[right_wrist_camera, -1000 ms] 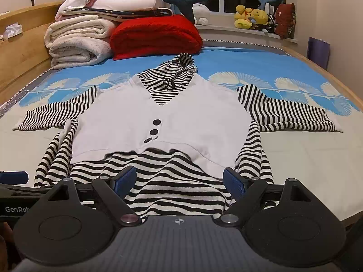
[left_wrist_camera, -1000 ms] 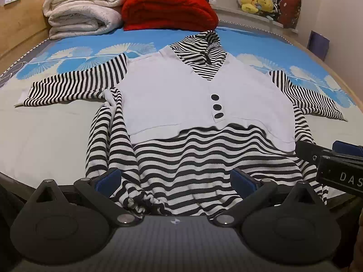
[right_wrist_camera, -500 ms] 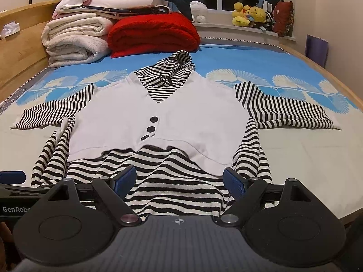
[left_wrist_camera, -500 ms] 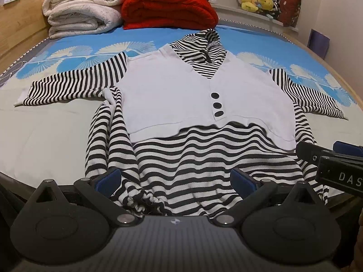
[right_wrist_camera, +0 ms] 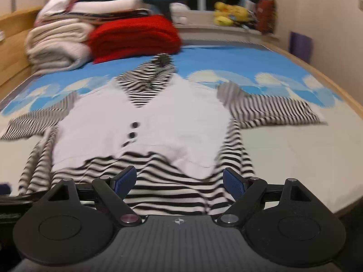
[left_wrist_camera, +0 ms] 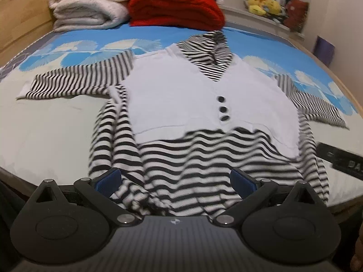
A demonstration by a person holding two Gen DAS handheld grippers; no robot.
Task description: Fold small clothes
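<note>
A small black-and-white striped hooded top with a white vest front and three black buttons [left_wrist_camera: 204, 104] lies flat, face up, on the bed, sleeves spread to both sides; it also shows in the right wrist view [right_wrist_camera: 158, 122]. My left gripper [left_wrist_camera: 175, 181] is open over the striped hem's left part. My right gripper [right_wrist_camera: 180, 181] is open over the hem's right part. The right gripper's body shows at the right edge of the left wrist view [left_wrist_camera: 340, 161]. Both grippers are empty.
The bed sheet [left_wrist_camera: 45, 127] is pale near me and blue with white leaf prints further back. Folded white blankets [left_wrist_camera: 88, 2] and a red blanket [left_wrist_camera: 174, 9] are stacked at the head. A wooden frame [right_wrist_camera: 13, 52] lies left, a wall [right_wrist_camera: 329, 22] right.
Both grippers have moved forward and slightly up over the hem; both views are now motion-blurred. The top has not moved and both jaws stay open.
</note>
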